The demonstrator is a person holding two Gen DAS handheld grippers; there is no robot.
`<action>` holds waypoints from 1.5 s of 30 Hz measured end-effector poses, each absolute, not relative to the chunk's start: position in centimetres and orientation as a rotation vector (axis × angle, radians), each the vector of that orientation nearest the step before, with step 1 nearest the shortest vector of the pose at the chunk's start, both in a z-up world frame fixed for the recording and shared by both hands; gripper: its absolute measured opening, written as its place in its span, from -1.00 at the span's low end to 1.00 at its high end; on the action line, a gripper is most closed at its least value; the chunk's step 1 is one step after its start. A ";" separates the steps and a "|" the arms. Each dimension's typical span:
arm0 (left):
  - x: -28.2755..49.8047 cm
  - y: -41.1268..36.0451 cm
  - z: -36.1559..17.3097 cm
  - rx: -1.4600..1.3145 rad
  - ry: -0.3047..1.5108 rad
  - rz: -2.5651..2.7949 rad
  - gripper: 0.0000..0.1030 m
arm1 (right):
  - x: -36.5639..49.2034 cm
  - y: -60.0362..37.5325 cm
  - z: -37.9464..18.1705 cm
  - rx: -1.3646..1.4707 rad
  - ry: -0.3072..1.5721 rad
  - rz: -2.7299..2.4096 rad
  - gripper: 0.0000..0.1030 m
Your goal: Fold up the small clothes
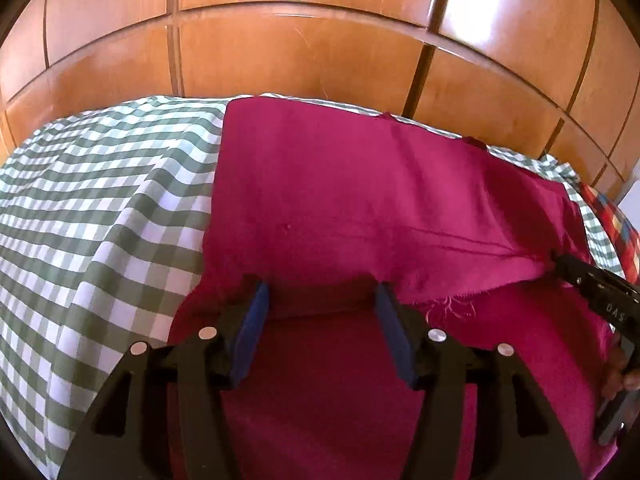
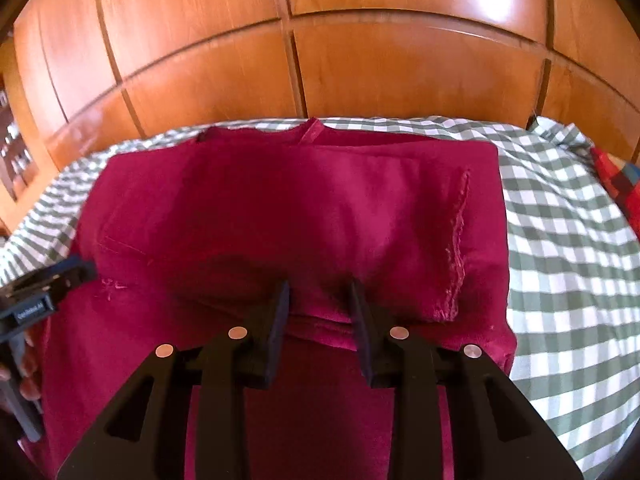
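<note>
Glossy orange-brown wooden panels (image 1: 300, 52) are rising behind a bed draped in green-and-white checked cotton sheet (image 1: 100, 208). A magenta garment (image 1: 340, 192), soft, matte and folded into a rough rectangle with a frayed hem, is lying on it. The left tool (image 1: 322, 300) is hovering open over its near edge; the right tool (image 2: 320, 300) is likewise standing parted, its pads clear of the fold between them.

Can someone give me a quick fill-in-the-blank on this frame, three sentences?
1. The magenta cloth garment lies on a green-and-white ____ bedsheet.
2. Behind the bed stands a panelled ____ wardrobe.
3. Both the left claw and the right claw have jaws standing ____.

Missing words: checked; wooden; open
</note>
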State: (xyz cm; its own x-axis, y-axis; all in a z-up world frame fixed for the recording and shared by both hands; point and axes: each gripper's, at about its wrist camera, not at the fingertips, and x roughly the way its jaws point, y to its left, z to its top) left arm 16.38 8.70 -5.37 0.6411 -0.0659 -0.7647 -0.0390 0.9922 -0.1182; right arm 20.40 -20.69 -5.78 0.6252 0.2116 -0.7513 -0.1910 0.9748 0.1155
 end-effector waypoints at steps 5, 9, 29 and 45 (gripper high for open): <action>16.0 9.7 -4.3 -0.211 0.861 -0.031 0.07 | 20.3 -20.3 -5.9 0.003 0.847 0.217 -0.43; 16.7 12.9 -2.6 -0.362 0.822 -0.008 0.07 | 20.2 -20.4 -5.9 0.016 0.844 0.223 -0.42; 28.7 13.4 -5.4 -0.230 0.916 0.166 -0.32 | 20.1 -20.3 -6.4 0.022 0.829 0.214 -0.42; 18.9 12.0 -2.6 -0.064 0.872 0.241 0.04 | 20.1 -20.3 -6.3 0.022 0.829 0.216 -0.41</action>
